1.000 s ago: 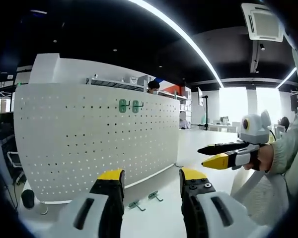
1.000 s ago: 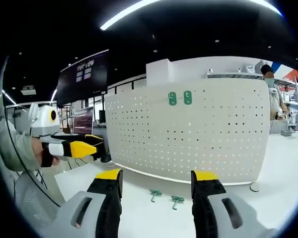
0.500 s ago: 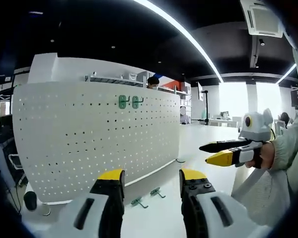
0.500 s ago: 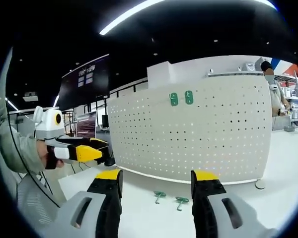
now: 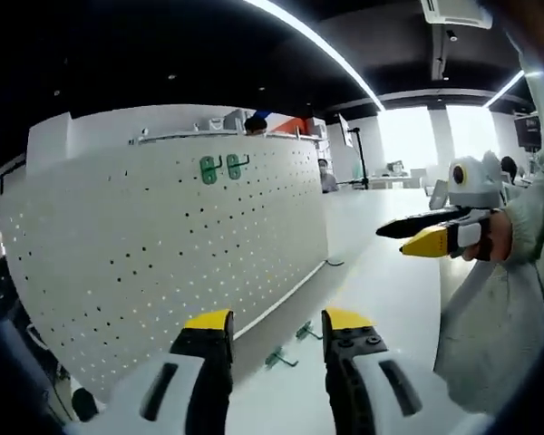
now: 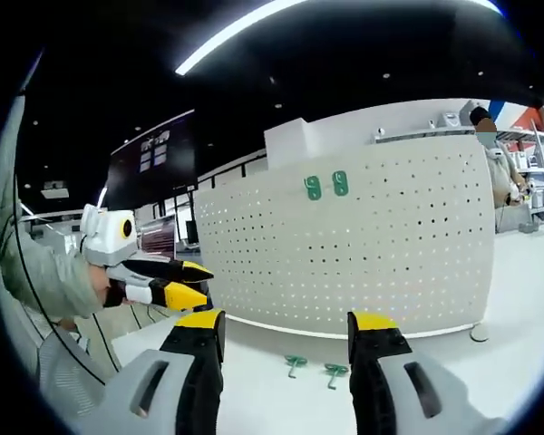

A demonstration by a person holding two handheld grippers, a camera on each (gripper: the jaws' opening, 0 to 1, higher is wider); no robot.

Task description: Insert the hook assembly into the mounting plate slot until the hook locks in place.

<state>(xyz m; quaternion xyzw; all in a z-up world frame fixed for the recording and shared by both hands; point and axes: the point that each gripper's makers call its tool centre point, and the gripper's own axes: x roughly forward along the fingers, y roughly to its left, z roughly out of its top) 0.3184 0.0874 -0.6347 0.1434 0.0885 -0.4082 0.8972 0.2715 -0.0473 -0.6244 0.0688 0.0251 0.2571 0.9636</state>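
Two green hooks (image 6: 313,367) flat on white table (image 6: 517,299), at pegboard (image 6: 390,245) foot, ahead between spread jaws of right gripper (image 6: 286,326). Left gripper (image 5: 267,322) spread, empty; hooks (image 5: 290,344) beyond its tips.

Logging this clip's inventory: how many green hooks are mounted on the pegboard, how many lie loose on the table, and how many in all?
Hooks mounted on the pegboard: 2
Hooks loose on the table: 2
Total: 4

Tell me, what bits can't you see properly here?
- Loose green hooks on the table, right gripper view: too small for their shape.
- Green hooks on the pegboard, left gripper view: too small to tell if locked.
- Pegboard base: hidden behind the left hand-held gripper.
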